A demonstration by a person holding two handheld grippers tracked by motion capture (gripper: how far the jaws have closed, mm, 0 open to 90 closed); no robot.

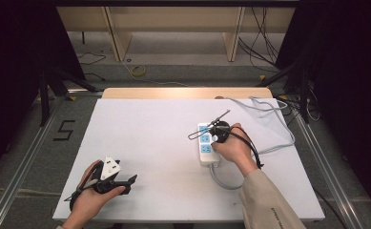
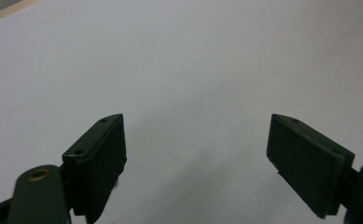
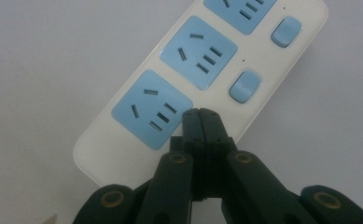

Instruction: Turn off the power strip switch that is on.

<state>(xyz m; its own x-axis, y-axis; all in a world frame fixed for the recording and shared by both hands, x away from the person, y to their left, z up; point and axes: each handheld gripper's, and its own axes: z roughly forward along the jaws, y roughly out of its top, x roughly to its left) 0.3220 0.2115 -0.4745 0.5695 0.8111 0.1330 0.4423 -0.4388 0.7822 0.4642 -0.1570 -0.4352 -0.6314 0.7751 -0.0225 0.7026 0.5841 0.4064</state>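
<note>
White power strip (image 3: 202, 79) (blue sockets) directly under pressed-together right tongs (image 3: 201, 114); left tongs (image 2: 195, 154) spread, well apart over bare table (image 1: 149, 138).

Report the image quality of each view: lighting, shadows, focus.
High view: white table brightly lit, surroundings fall to near black. Left gripper view: soft and dim, the open left gripper casts a faint shadow on the table. Right gripper view: power strip fairly sharp, the shut right gripper dark with little detail.
</note>
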